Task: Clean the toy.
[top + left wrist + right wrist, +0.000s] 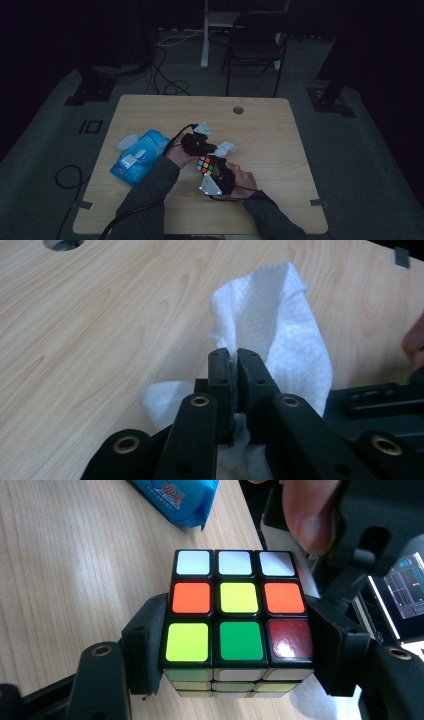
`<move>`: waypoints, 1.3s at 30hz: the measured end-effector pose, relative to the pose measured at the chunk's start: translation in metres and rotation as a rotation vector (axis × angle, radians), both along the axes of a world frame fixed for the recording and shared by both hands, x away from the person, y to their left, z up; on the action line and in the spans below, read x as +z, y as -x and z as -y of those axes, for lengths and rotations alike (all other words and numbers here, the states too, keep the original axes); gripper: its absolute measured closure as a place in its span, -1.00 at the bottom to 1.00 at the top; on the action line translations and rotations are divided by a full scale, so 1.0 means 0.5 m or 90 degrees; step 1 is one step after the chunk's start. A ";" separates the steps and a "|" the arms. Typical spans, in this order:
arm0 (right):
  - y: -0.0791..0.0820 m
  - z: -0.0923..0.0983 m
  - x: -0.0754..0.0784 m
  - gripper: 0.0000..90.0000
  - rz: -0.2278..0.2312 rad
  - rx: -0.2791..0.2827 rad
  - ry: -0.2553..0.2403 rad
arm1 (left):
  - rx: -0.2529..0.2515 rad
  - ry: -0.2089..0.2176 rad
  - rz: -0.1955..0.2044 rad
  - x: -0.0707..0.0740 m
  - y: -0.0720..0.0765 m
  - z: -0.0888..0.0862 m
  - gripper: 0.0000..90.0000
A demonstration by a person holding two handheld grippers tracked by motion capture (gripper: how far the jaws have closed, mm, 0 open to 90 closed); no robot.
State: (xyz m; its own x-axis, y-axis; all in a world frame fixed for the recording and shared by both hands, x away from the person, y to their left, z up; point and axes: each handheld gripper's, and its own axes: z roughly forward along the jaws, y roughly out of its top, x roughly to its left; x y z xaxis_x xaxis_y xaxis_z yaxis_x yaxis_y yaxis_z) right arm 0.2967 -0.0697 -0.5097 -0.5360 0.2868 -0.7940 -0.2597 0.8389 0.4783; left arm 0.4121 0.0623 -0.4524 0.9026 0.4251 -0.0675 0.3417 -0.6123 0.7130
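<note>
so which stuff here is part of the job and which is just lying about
In use:
- puzzle cube, clamped in the right gripper
- white tissue, pinched in the left gripper

Lying about:
- blue wipes pack
- black chair behind the table

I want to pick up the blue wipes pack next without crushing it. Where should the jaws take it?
Take the wipes pack across its narrow width near one end, coming from above: it lies flat on the table, soft, with free long edges.

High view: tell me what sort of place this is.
Probably a recording studio or lab: one wooden table on grey carpet, dark curtains around, cables on the floor, a black folding chair and stand bases beside it.
</note>
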 end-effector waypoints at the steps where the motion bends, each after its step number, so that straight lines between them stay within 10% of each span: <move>1: 0.000 0.000 0.000 -0.24 0.000 -0.001 0.000 | -0.005 0.003 -0.001 0.001 0.001 0.002 0.92; 24: -0.003 0.008 0.002 -0.24 -0.012 -0.007 -0.016 | 0.036 0.015 0.016 0.000 0.001 -0.025 0.92; 39: -0.032 0.036 0.013 -0.24 -0.129 -0.023 -0.115 | 0.058 0.065 0.050 0.017 0.038 -0.058 0.92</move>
